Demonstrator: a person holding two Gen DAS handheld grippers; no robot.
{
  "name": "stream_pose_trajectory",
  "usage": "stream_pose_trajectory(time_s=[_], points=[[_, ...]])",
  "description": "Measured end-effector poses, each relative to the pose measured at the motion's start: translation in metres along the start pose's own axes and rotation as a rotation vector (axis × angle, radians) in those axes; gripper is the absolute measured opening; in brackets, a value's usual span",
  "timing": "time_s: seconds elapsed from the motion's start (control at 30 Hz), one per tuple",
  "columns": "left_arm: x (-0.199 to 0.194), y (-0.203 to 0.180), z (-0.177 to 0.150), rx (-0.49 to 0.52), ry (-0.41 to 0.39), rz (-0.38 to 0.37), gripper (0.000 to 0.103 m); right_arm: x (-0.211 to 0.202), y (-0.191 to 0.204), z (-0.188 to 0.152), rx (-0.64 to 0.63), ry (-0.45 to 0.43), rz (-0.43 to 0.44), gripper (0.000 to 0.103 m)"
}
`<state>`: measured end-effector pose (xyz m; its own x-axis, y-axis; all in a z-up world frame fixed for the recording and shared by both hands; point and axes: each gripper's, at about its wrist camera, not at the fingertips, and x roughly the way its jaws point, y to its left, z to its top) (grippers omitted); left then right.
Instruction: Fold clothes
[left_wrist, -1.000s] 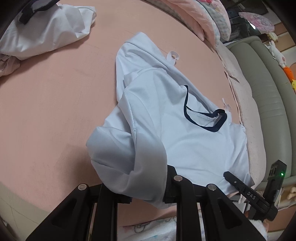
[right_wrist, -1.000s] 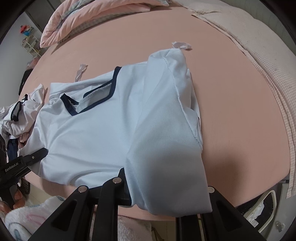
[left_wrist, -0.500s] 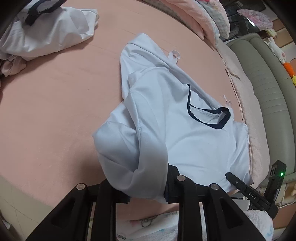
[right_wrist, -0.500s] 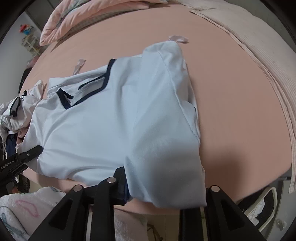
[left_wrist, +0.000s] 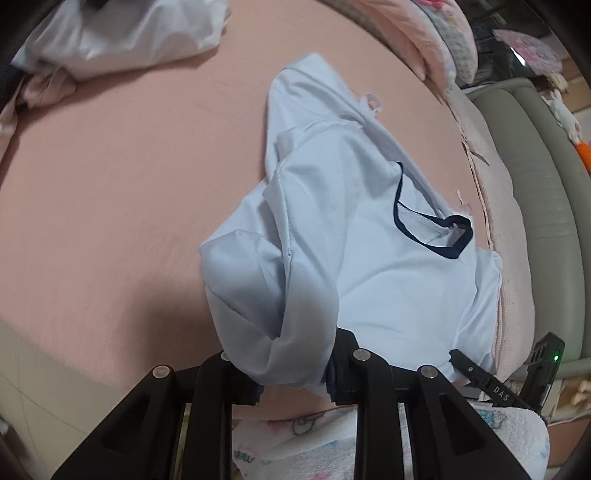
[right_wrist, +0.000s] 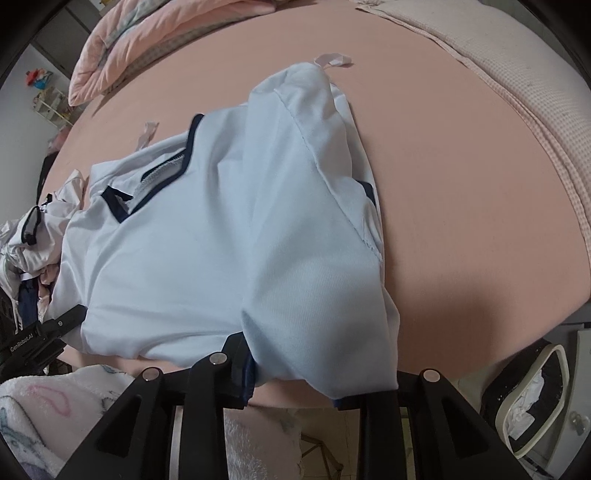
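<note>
Seen from the left wrist, the left gripper (left_wrist: 291, 373) is clamped on a bunched fold of the pale blue short-sleeved shirt with navy neck trim (left_wrist: 369, 236), the cloth draping over both black fingers. The shirt lies spread across the pink bed sheet (left_wrist: 110, 192), its neckline toward the grey-green padded headboard (left_wrist: 546, 192). A crumpled white garment (left_wrist: 122, 37) sits well apart at the far left, and the right gripper's black tip (left_wrist: 480, 376) touches the shirt's far edge. Seen from the right wrist, the right gripper (right_wrist: 295, 373) is closed on the shirt's (right_wrist: 207, 236) other folded-over side, fabric hanging over its fingers. A pink quilt (right_wrist: 122, 48) lies beyond, and a pile of white clothes (right_wrist: 33, 236) rests at the left edge.
</note>
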<state>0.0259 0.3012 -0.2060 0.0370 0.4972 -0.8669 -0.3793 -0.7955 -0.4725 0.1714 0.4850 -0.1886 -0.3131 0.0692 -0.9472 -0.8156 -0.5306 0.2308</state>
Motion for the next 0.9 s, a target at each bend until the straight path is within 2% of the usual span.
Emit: stream_pose_trajectory(time_s=[0.2,0.4,0.43,0.5,0.57,0.6,0.63,0.67,0.73,0.87,0.9], points=[[-0.002,0.009,-0.002,-0.012,0.004,-0.028,0.023,0.002,-0.014,-0.002,0.058,-0.007,0.052,0.028],[-0.006,-0.004,-0.007,0.059,-0.036,0.024,0.024,0.004,-0.013,0.007,0.055,-0.019,0.04,0.029],[-0.009,-0.005,-0.008,0.073,-0.048,0.038,0.025,0.003,-0.01,0.009,0.041,-0.026,0.03,0.032],[-0.014,-0.006,-0.01,0.081,-0.067,0.062,0.033,0.001,-0.005,0.013,0.01,-0.041,0.006,0.037],[-0.018,-0.007,-0.01,0.078,-0.072,0.08,0.05,-0.002,-0.002,0.014,-0.008,-0.043,-0.007,0.044],[-0.02,-0.007,-0.009,0.075,-0.067,0.084,0.067,-0.004,0.0,0.016,-0.011,-0.043,-0.005,0.047],[-0.023,-0.008,-0.008,0.068,-0.059,0.078,0.076,-0.007,0.001,0.018,-0.013,-0.044,-0.003,0.053],[-0.025,-0.009,-0.006,0.06,-0.052,0.07,0.076,-0.01,0.002,0.018,-0.01,-0.042,0.008,0.059],[-0.035,-0.009,-0.006,0.044,-0.045,0.044,0.076,-0.019,0.004,0.019,-0.002,-0.03,0.01,0.064],[-0.055,-0.011,-0.008,0.038,-0.042,0.045,0.077,-0.038,0.007,0.016,-0.011,-0.035,-0.029,0.064],[-0.059,-0.012,-0.008,0.044,-0.044,0.05,0.077,-0.042,0.017,-0.008,-0.014,-0.047,-0.045,0.064]])
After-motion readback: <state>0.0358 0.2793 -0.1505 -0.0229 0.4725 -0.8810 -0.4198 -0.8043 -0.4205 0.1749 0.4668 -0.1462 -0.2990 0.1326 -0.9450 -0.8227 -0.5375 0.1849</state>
